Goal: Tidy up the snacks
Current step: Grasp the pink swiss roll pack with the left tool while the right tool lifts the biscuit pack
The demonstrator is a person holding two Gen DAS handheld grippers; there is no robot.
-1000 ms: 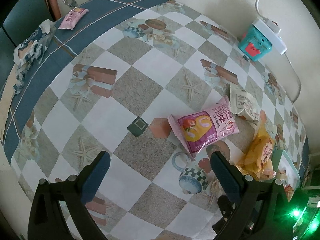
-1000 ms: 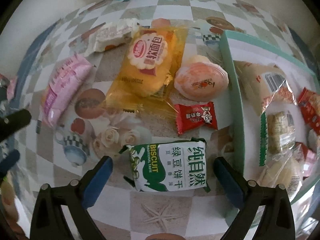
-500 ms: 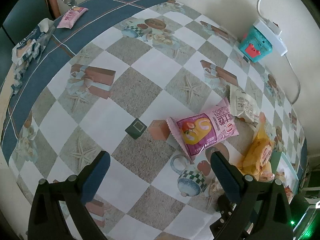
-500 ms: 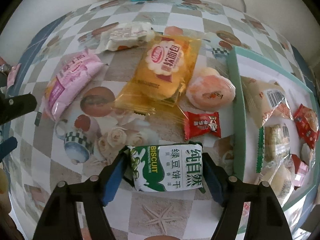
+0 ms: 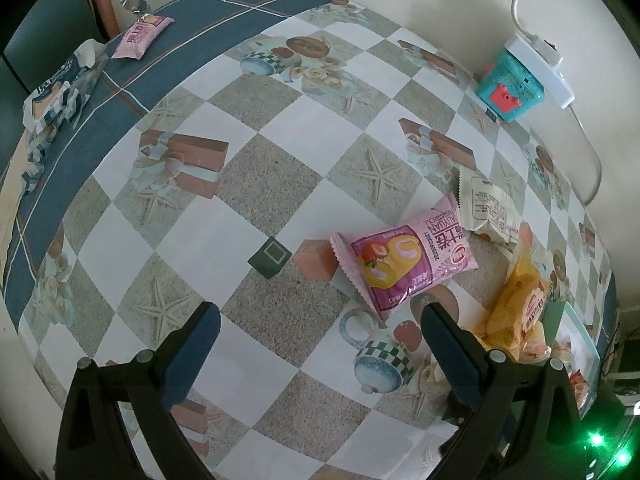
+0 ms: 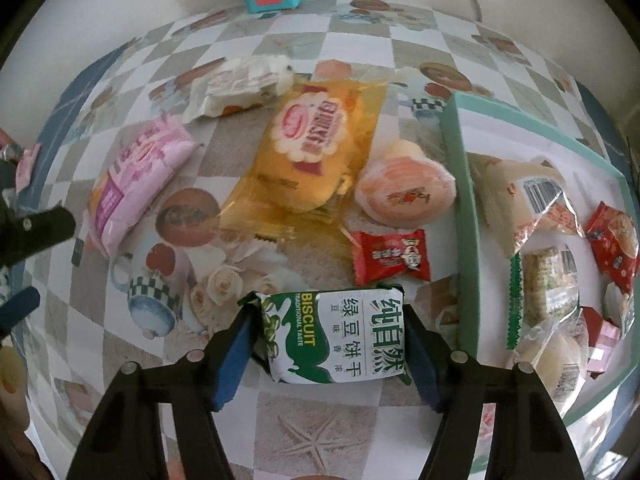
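Two claws on show, and we sweep from the left edge across. In the left wrist view, upper left of the frame, a blue-and-white packet point(image 5: 60, 92) and a small pink packet point(image 5: 142, 36) lie on the dark blue border of the surface point(image 5: 280, 184). Bottom of that frame, the left claw point(image 5: 320, 344) hangs spread wide, nothing between its blue pads, hovering over the checked cloth. Just above its right finger lies the pink cake packet point(image 5: 412, 258), with a cream wrapper point(image 5: 488, 212) beside its upper right corner, and a yellow bag point(image 5: 516, 312) further right. A teal toy box point(image 5: 510, 88) sits in the upper right by the wall.

Over to the right wrist view! The pink packet shows at the left, the yellow bag point(image 6: 316, 152) in the centre, a round orange bun point(image 6: 404, 190) touching its right side, a red candy packet point(image 6: 390, 258) just below the bun. Low in the middle, the right claw point(image 6: 330, 342) is closed narrow on the green-and-white biscuit packet point(image 6: 336, 338), pads pressing both short ends. At the right stands the green-rimmed tray point(image 6: 466, 216), already holding several wrapped snacks; the biscuit packet sits just left of its wall, outside it.
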